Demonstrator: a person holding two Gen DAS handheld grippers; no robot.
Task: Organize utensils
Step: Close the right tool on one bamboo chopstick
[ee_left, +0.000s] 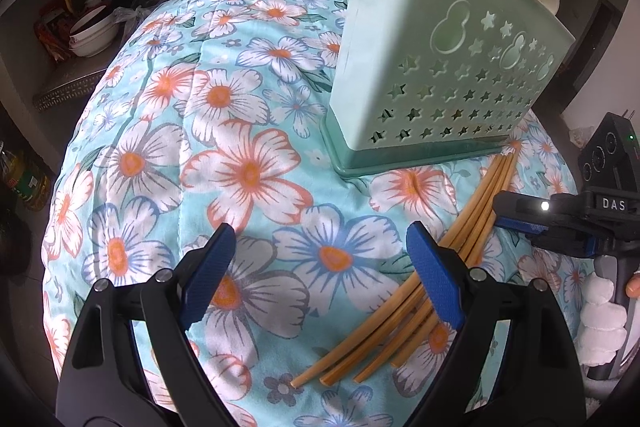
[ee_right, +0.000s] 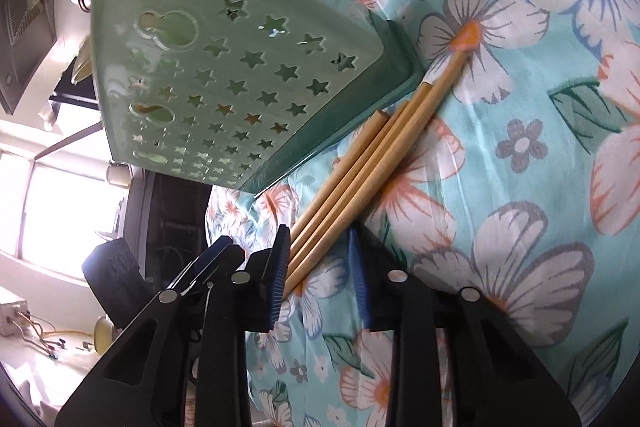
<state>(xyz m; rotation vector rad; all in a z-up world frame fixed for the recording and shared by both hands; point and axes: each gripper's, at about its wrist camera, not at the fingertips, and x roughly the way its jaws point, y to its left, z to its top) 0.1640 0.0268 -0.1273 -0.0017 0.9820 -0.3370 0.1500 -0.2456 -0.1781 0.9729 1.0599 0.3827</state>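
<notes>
Left gripper (ee_left: pixel 316 247) jaws released; right gripper (ee_right: pixel 320 259) jaws straddle chopsticks (ee_right: pixel 360 163), grip unclear; green holder (ee_left: pixel 436 67) holds two chopsticks.

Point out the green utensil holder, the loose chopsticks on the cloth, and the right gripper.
green utensil holder (ee_left: pixel 452 67): left wrist view, star-punched front wall.
loose chopsticks (ee_right: pixel 352 167): right wrist view, mid-shaft of the bundle.
right gripper (ee_right: pixel 320 267): right wrist view, midway between fingertips.

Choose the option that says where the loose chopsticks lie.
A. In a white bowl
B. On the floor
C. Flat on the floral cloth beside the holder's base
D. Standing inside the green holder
C: the chopsticks lie flat on the floral cloth, beside the green holder.
</notes>
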